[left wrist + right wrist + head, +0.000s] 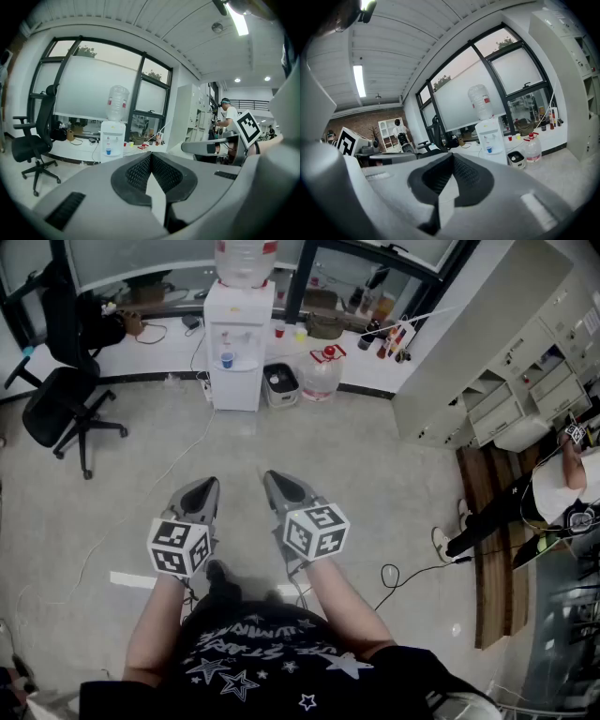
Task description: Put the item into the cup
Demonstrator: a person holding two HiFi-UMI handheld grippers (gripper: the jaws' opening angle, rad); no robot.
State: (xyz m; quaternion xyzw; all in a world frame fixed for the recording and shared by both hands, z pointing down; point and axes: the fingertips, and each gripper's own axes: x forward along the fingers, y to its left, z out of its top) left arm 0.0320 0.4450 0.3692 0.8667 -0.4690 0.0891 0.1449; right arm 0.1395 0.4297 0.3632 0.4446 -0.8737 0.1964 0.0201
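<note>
both tongs are held side by side over the grey floor (375, 465), pointing to 12 o'clock. left gripper (210, 483) has its jaws pressed together, nothing between them; its own view (150, 155) shows the black ribbed pads meeting at the tip. right gripper (270, 475) is the same, jaws together and empty (452, 155).

a small blue cup (227, 360) sits in the tap recess of the white water dispenser with a clear bottle on top (236, 334), at 12 o'clock, well apart from both grippers. the cup also shows in both gripper views (108, 151) (489, 149). which thing is the item, can't tell.

a black swivel office chair (67, 399) is at 10 o'clock and a clear water jug with a red cap (324, 371) at 1 o'clock, near the dispenser. a second person in a white top (553, 493) is at 3 o'clock.
</note>
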